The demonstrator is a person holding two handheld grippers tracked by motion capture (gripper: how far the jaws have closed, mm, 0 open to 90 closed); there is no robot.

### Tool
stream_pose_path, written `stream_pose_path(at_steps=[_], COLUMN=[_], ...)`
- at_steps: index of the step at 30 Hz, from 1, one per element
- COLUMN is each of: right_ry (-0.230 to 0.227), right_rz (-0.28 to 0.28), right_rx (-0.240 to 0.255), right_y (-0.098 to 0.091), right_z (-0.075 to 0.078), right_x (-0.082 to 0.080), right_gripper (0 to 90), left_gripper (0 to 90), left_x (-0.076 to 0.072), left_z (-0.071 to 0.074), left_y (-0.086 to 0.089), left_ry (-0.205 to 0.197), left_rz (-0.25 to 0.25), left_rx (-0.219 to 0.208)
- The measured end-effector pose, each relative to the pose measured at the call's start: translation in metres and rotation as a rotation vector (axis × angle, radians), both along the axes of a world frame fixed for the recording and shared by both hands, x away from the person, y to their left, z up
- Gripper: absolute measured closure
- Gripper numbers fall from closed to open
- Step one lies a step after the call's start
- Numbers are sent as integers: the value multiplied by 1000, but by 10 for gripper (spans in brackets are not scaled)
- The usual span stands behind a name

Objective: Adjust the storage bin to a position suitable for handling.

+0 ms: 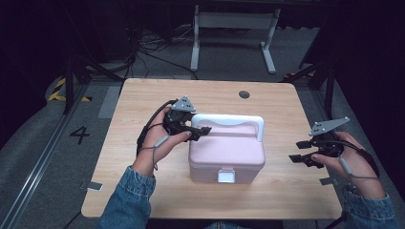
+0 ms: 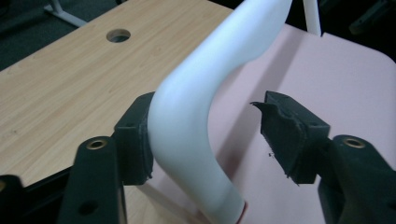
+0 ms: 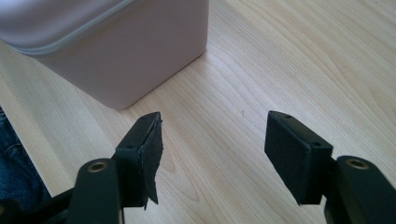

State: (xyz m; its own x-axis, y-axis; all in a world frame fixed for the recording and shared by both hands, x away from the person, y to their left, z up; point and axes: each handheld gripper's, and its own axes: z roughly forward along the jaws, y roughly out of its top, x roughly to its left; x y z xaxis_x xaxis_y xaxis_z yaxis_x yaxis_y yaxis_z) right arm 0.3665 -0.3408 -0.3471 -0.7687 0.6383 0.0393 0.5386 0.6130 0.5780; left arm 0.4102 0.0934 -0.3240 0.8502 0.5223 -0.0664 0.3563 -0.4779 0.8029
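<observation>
A pink box (image 1: 227, 152) with a white handle (image 1: 234, 120) and a white front latch (image 1: 226, 176) stands in the middle of the wooden table (image 1: 138, 109). My left gripper (image 1: 200, 132) is at the handle's left corner. In the left gripper view the handle's bend (image 2: 187, 116) lies between the jaws of my left gripper (image 2: 205, 135). One pad touches the handle and the other stands apart over the pink lid (image 2: 336, 79). My right gripper (image 1: 298, 151) hovers right of the box, open, with bare table between the pads of my right gripper (image 3: 212, 149). The box's corner (image 3: 116, 51) is just ahead of it.
A round cable hole (image 1: 244, 94) sits near the table's far edge. Beyond the table a white desk frame (image 1: 234, 28) stands on the grey floor with cables around it. A floor marking "4" (image 1: 79, 134) lies to the left.
</observation>
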Motion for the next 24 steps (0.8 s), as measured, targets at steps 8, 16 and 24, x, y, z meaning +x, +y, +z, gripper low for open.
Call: stream_pose_path(at_steps=[8, 16, 24], right_ry=[-6, -11, -11], right_rz=[1, 4, 6], right_rx=[1, 6, 5], right_y=[-1, 1, 1], right_z=[0, 0, 0], right_x=[0, 0, 0], right_gripper=[379, 377, 376], left_gripper=[657, 673, 730], left_x=[0, -5, -9], left_z=[4, 6, -1], left_y=[2, 1, -16], left_ry=[-2, 7, -34], left_rz=[66, 32, -55], left_rx=[1, -30, -14])
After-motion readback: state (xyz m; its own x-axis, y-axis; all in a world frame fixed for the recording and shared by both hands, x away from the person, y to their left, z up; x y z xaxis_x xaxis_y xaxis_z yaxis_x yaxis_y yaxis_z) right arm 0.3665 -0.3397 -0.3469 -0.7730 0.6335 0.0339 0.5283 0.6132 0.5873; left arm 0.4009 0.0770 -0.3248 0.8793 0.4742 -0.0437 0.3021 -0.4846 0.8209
